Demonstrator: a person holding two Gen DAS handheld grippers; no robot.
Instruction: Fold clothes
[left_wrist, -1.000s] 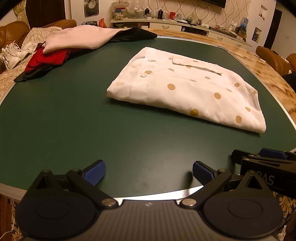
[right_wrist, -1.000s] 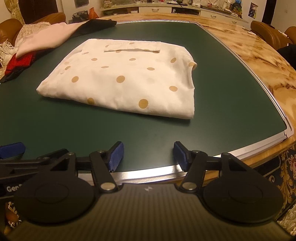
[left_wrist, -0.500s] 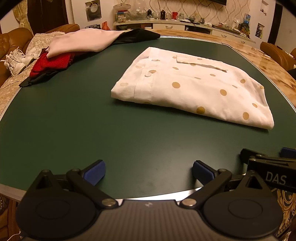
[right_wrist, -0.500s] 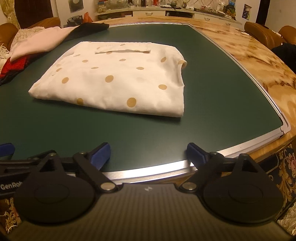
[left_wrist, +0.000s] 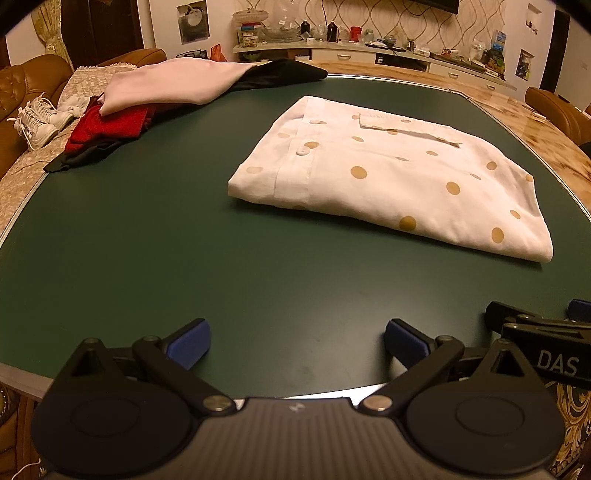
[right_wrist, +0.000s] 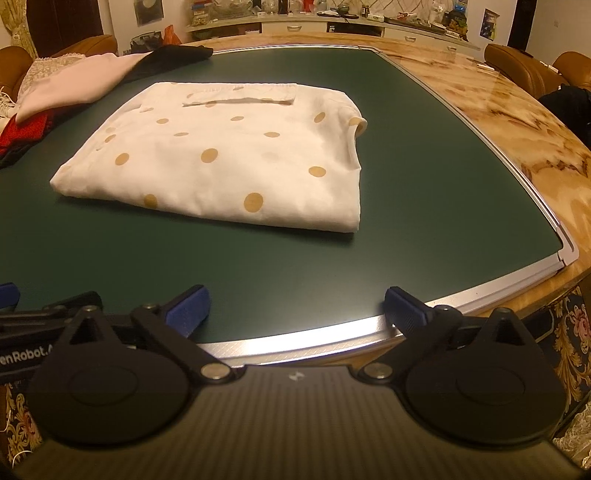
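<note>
A white shirt with gold dots (left_wrist: 388, 173) lies folded in a neat rectangle on the green table top (left_wrist: 147, 240); it also shows in the right wrist view (right_wrist: 221, 162). My left gripper (left_wrist: 295, 343) is open and empty above the table's near edge, well short of the shirt. My right gripper (right_wrist: 295, 306) is open and empty at the near edge, also short of the shirt. The right gripper's side shows in the left wrist view (left_wrist: 535, 332).
A pile of pink, red and black clothes (left_wrist: 155, 99) lies at the table's far left; it also shows in the right wrist view (right_wrist: 66, 85). A metal rim (right_wrist: 517, 173) borders the green top, with marble table (right_wrist: 498, 110) beyond. White shoes (left_wrist: 40, 118) lie on a sofa.
Both grippers have drawn back toward the table's near edge. The right gripper's jaws have opened wider. The folded shirt has not moved.
</note>
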